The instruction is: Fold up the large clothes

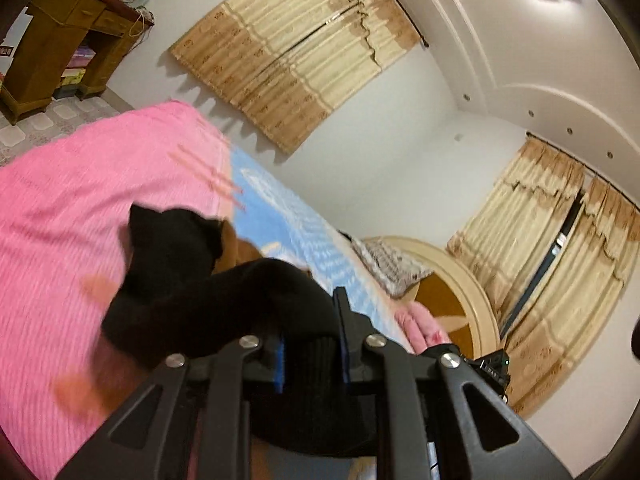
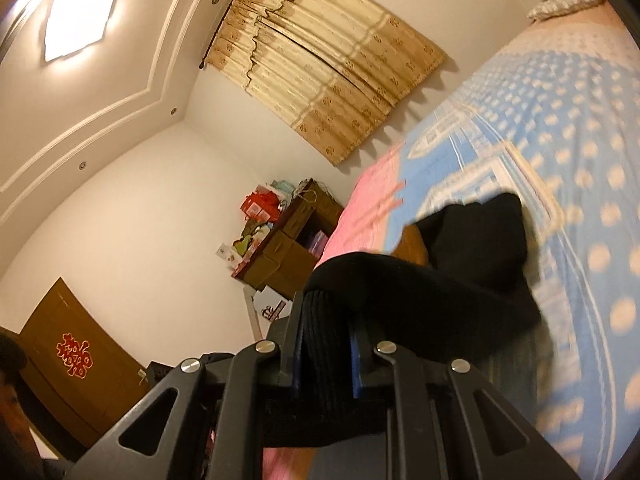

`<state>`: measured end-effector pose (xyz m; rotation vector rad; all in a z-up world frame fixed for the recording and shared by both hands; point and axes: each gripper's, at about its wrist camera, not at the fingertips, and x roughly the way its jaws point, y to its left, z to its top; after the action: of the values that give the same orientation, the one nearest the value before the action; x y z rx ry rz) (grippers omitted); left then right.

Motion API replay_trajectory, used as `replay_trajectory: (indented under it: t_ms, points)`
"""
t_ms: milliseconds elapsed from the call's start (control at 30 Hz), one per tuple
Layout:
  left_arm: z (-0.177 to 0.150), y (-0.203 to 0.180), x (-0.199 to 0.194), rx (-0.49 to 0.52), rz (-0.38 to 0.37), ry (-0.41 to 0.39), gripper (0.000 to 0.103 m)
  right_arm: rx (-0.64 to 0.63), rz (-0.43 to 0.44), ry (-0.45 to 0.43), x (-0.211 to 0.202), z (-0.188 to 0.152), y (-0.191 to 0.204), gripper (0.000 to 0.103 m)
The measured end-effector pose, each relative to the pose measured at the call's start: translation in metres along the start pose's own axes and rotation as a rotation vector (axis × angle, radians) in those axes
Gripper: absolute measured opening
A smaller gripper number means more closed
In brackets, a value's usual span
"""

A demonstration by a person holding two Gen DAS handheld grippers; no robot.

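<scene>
Both wrist views, garment lifted above the bed. Your left tongs (image 1: pixel 310 344) are pressed together on a ribbed black edge of the black garment (image 1: pixel 180 280); your right tongs (image 2: pixel 326 340) pinch a like ribbed edge of the same garment (image 2: pixel 460 264). In each view the blue pads show on either side of the cloth, with the knit bunched between them.

From the left tongs the garment runs forward and to the left, its free end hanging over the pink blanket (image 1: pixel 80 184). From the right tongs it runs forward and to the right, over the blue dotted sheet (image 2: pixel 580 168). A brown part (image 1: pixel 240 248) of the cloth shows behind the black folds; whether it is lining or a second layer cannot be told. Motion blur softens the bedding in both views.

Judged from these views, the held edge spans between your two hands, and the long axis of the garment hangs forward and away from both tongs toward the far side of the bed. Neither hand appears nearer to the free end. The coming move likely calls for both hands to travel together, so that the hanging part lays out flat on the bed and does not bunch up.

The curtain (image 1: pixel 296 52) and the wooden cabinet (image 1: pixel 56 40) stand well apart.
</scene>
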<state>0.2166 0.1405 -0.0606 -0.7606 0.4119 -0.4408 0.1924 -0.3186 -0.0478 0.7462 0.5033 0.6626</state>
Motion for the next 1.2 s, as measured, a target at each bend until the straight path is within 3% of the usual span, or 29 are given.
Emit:
replay_trajectory:
  t_ms: [200, 367, 467, 533, 600, 633, 667, 700, 733, 800, 933, 1033, 1067, 1200]
  points:
    - [0.044, 0.017, 0.051, 0.008, 0.021, 0.008, 0.019, -0.003, -0.059, -0.008, 0.056, 0.064, -0.015, 0.017]
    - [0.063, 0.052, 0.113, 0.036, 0.133, 0.089, 0.02, -0.002, -0.184, 0.022, 0.119, 0.095, -0.06, 0.017]
    - [0.06, 0.085, 0.148, 0.008, 0.256, 0.15, 0.026, -0.001, -0.274, 0.091, 0.167, 0.103, -0.097, 0.017]
    - [0.056, 0.108, 0.164, -0.059, 0.334, 0.2, 0.027, 0.002, -0.358, 0.132, 0.192, 0.103, -0.12, 0.03]
    - [0.055, 0.109, 0.156, -0.098, 0.312, 0.179, 0.032, -0.028, -0.394, 0.165, 0.209, 0.101, -0.127, 0.04]
    - [0.055, 0.102, 0.147, -0.089, 0.292, 0.155, 0.041, -0.038, -0.388, 0.153, 0.209, 0.1, -0.125, 0.049]
    - [0.054, 0.094, 0.138, -0.063, 0.29, 0.127, 0.06, -0.068, -0.374, 0.137, 0.207, 0.097, -0.118, 0.056]
    - [0.054, 0.082, 0.124, -0.01, 0.316, 0.078, 0.086, -0.108, -0.371, 0.131, 0.206, 0.093, -0.112, 0.068]
    - [0.053, 0.072, 0.112, 0.037, 0.355, 0.031, 0.097, -0.163, -0.385, 0.125, 0.205, 0.09, -0.102, 0.075]
    - [0.053, 0.059, 0.087, 0.085, 0.379, -0.062, 0.103, -0.282, -0.436, 0.096, 0.199, 0.083, -0.084, 0.077]
    - [0.047, 0.048, 0.062, 0.084, 0.391, -0.081, 0.103, -0.329, -0.489, 0.04, 0.182, 0.081, -0.058, 0.077]
    - [0.032, 0.041, 0.067, 0.119, 0.404, -0.028, 0.103, -0.377, -0.398, 0.14, 0.193, 0.061, -0.027, 0.077]
    - [0.031, 0.04, 0.074, 0.126, 0.402, -0.017, 0.103, -0.404, -0.335, 0.205, 0.203, 0.047, -0.012, 0.077]
    - [0.015, 0.039, 0.105, 0.157, 0.443, 0.03, 0.103, -0.441, -0.228, 0.371, 0.241, -0.002, 0.018, 0.077]
